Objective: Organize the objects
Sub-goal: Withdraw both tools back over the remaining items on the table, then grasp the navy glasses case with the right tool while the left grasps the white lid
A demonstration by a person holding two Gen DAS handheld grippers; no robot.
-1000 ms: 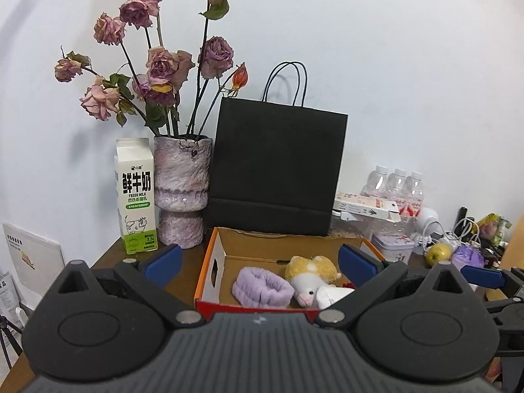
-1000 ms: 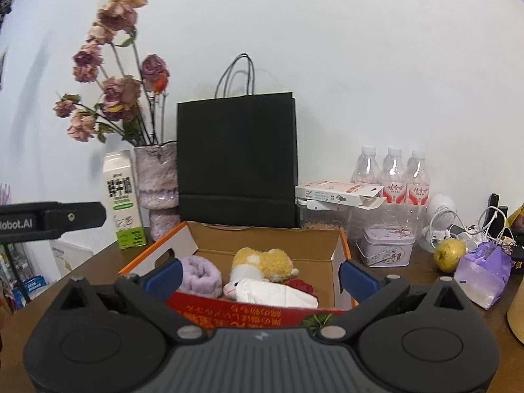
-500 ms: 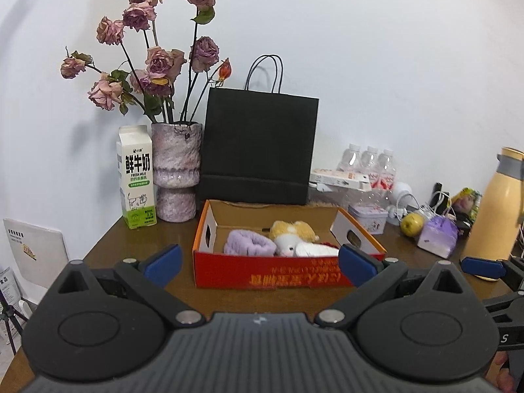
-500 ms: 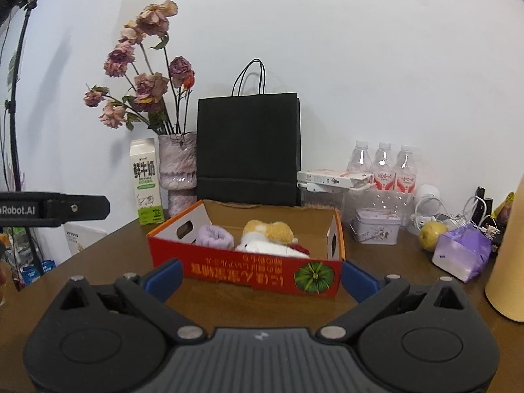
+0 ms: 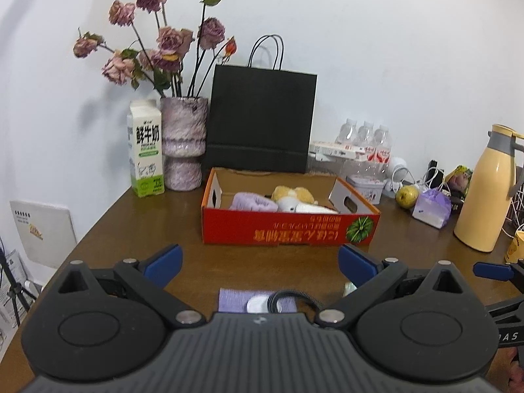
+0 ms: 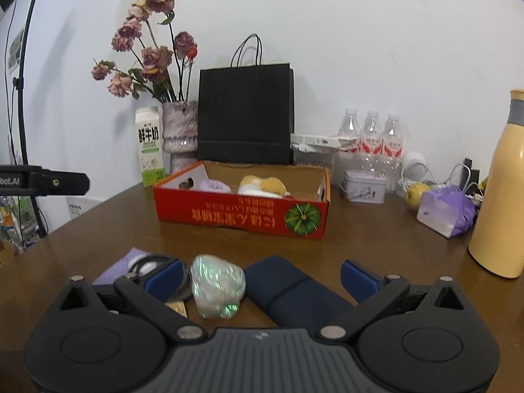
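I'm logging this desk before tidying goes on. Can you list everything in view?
box: 1, red, table centre
plush toy: 1, yellow-white, in box
headband: 1, lilac, in box
bag: 1, black, behind box
vase: 1, mauve, dried roses, left of bag
milk carton: 1, white-green, left of vase
water bottles: 3, clear, right rear
tin: 1, lilac, right of box
pear: 1, yellow
flask: 1, cream, far right
pouch: 1, navy, near edge
wrapped lump: 1, iridescent, beside pouch
left hand-held gripper: open
right hand-held gripper: open
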